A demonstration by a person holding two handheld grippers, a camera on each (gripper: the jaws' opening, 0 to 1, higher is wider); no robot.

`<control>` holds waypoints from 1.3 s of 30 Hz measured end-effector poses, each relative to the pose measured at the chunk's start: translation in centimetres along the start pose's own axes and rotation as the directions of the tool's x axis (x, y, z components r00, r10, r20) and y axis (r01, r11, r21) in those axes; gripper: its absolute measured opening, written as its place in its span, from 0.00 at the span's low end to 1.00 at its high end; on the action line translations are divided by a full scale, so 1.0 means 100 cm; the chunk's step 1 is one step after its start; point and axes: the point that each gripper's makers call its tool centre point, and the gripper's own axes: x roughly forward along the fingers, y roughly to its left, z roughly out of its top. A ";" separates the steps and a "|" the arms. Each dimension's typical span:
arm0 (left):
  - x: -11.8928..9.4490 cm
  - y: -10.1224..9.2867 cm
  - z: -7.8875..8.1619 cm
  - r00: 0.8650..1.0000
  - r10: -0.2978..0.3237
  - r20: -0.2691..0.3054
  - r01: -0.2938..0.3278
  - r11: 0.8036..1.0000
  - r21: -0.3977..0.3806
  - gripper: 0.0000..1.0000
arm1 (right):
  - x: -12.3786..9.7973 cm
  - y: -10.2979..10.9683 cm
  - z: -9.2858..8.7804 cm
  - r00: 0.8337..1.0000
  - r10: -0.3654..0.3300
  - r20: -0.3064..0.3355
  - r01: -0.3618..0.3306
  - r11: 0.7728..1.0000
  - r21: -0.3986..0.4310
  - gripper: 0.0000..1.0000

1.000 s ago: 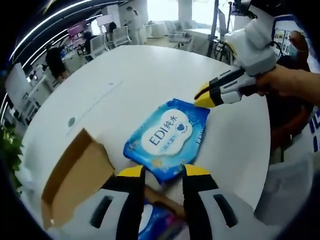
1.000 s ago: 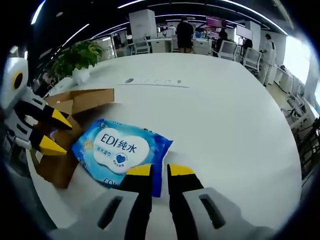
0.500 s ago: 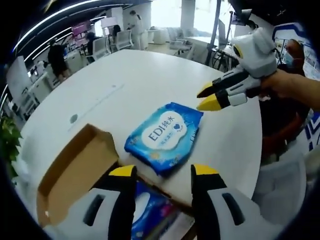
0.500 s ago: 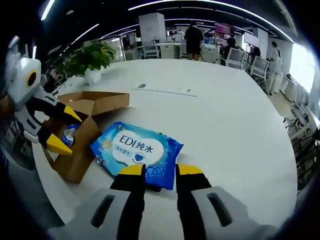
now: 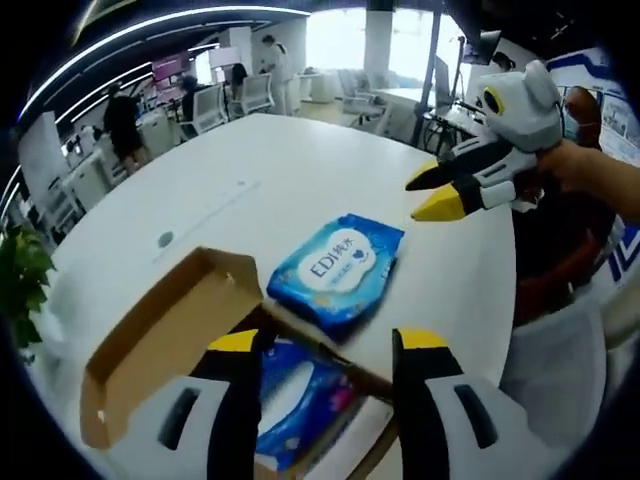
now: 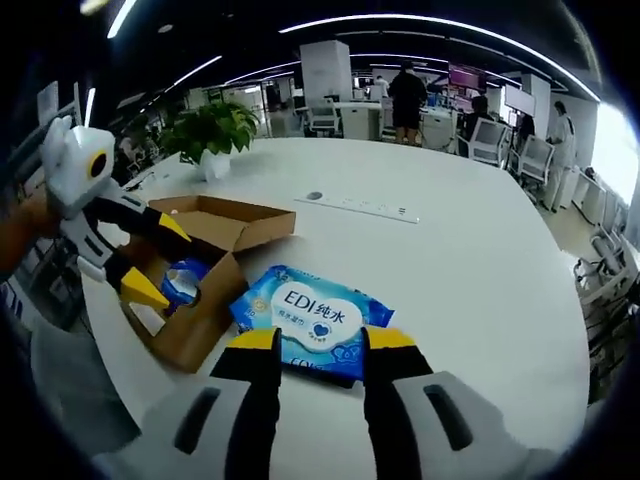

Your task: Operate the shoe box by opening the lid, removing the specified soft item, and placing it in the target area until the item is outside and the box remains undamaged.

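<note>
The table [image 6: 480,250] is bearing the box [image 6: 215,225], lid lying open. A blue wipes pack [image 6: 315,320], white-labelled, is lying flat beyond the right gripper [image 6: 320,340], outside the box. The left gripper [image 5: 325,345] is gaping wide, like the right, holding nothing.

shoe box [image 5: 170,335]: matt brown cardboard | wipes pack [image 5: 337,267]: glossy blue plastic film | table [image 5: 300,170]: smooth white

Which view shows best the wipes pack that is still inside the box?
The left gripper view: it looks down into the cardboard box, so much of the inner wipes pack shows. In the right gripper view the box wall hides most of that pack.
</note>
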 end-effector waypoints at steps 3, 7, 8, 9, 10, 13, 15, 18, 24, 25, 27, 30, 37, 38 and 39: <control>-0.006 0.003 -0.006 1.000 -0.001 0.006 0.001 1.000 0.006 0.52 | -0.003 0.010 0.005 1.000 0.018 0.008 -0.018 1.000 -0.015 0.32; -0.015 0.008 -0.012 1.000 -0.001 0.017 0.001 1.000 -0.004 0.52 | -0.003 0.019 0.008 0.999 0.035 0.011 -0.035 0.999 -0.032 0.33; -0.016 0.009 -0.014 1.000 -0.002 0.018 0.002 1.000 -0.006 0.52 | -0.003 0.020 0.008 0.999 0.038 0.012 -0.038 0.999 -0.036 0.33; -0.017 0.010 -0.015 1.000 -0.002 0.020 0.002 1.000 -0.008 0.52 | -0.004 0.024 0.009 0.999 0.044 0.013 -0.044 0.998 -0.040 0.33; -0.019 0.012 -0.017 1.000 -0.003 0.022 0.003 1.000 -0.010 0.52 | -0.004 0.026 0.010 0.999 0.048 0.014 -0.048 0.998 -0.044 0.33; -0.024 0.016 -0.020 0.999 -0.003 0.034 0.004 1.000 -0.019 0.50 | -0.004 0.034 0.016 0.997 0.068 0.030 -0.067 0.996 -0.051 0.36; -0.026 0.018 -0.024 0.999 -0.011 0.034 0.012 0.999 -0.033 0.48 | -0.003 0.041 0.018 0.996 0.084 0.036 -0.081 0.995 -0.060 0.38; -0.029 0.023 -0.030 0.999 -0.009 0.035 0.010 0.999 -0.034 0.45 | 0.000 0.051 0.022 0.994 0.105 0.036 -0.101 0.991 -0.089 0.38; -0.032 0.031 -0.043 1.000 -0.011 0.018 0.012 0.999 -0.032 0.40 | 0.009 0.075 0.030 0.985 0.163 0.051 -0.155 0.979 -0.132 0.38; -0.032 0.033 -0.048 1.000 -0.015 0.010 0.015 0.999 -0.031 0.39 | 0.010 0.078 0.031 0.984 0.171 0.051 -0.162 0.977 -0.140 0.37; -0.032 0.035 -0.051 1.000 -0.017 0.004 0.018 0.999 -0.033 0.37 | 0.014 0.085 0.031 0.982 0.187 0.040 -0.178 0.970 -0.166 0.36; -0.031 0.036 -0.060 0.999 -0.032 -0.023 0.030 0.998 -0.048 0.35 | 0.019 0.095 0.032 0.977 0.210 0.031 -0.201 0.962 -0.186 0.33; -0.025 0.034 -0.070 0.996 -0.071 -0.051 0.070 0.998 -0.007 0.25 | 0.035 0.118 0.033 0.965 0.263 -0.004 -0.255 0.931 -0.260 0.29; -0.024 0.033 -0.071 0.996 -0.076 -0.053 0.076 0.997 0.010 0.24 | 0.037 0.120 0.033 0.963 0.270 -0.007 -0.262 0.929 -0.261 0.29; -0.022 0.032 -0.072 0.994 -0.090 -0.058 0.092 0.995 0.038 0.24 | 0.041 0.124 0.033 0.960 0.280 -0.015 -0.274 0.925 -0.263 0.28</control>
